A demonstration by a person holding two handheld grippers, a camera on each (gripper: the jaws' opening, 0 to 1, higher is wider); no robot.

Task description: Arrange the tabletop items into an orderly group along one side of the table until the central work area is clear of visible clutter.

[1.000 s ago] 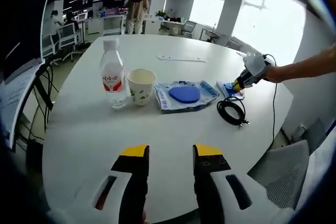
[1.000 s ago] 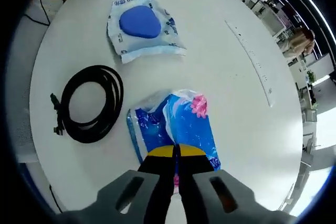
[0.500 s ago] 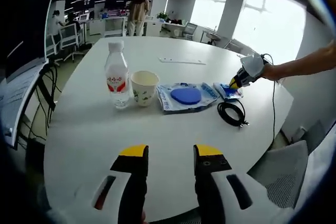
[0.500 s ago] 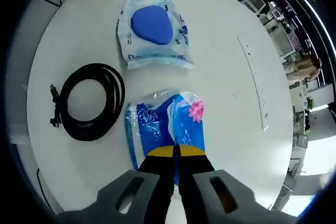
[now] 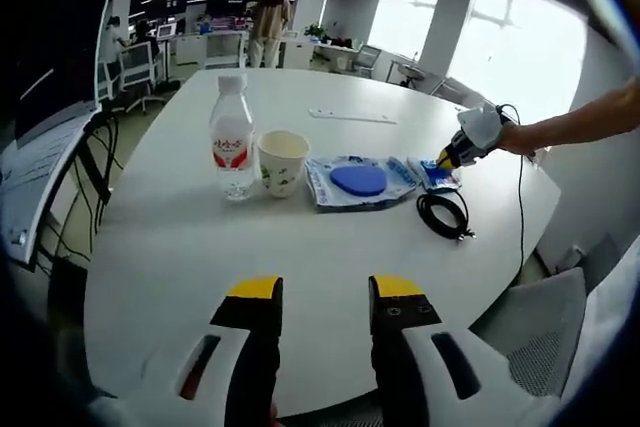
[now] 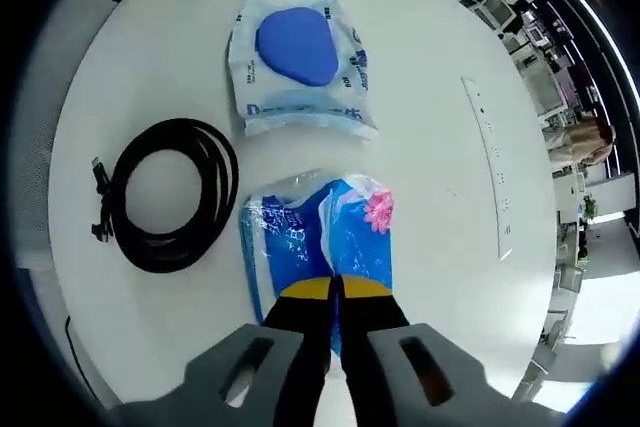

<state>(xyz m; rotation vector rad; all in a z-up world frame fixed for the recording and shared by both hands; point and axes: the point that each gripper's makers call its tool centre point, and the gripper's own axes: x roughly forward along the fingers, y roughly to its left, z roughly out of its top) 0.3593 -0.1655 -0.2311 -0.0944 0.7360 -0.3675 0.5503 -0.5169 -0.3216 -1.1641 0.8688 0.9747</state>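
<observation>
Blue tissue pack (image 6: 318,239) pinched in your right gripper (image 6: 335,289) | black cable coil (image 6: 168,209) just beside | your left gripper (image 5: 320,292) jaws apart over white table (image 5: 180,257).

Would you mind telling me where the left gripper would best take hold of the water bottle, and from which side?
Grip the water bottle around its body at the red label, coming level from its open side, away from the paper cup. It stands upright with the cup close beside it, so a sideways grasp across the round body seems safer than pinching the small cap. The left gripper is open.
</observation>
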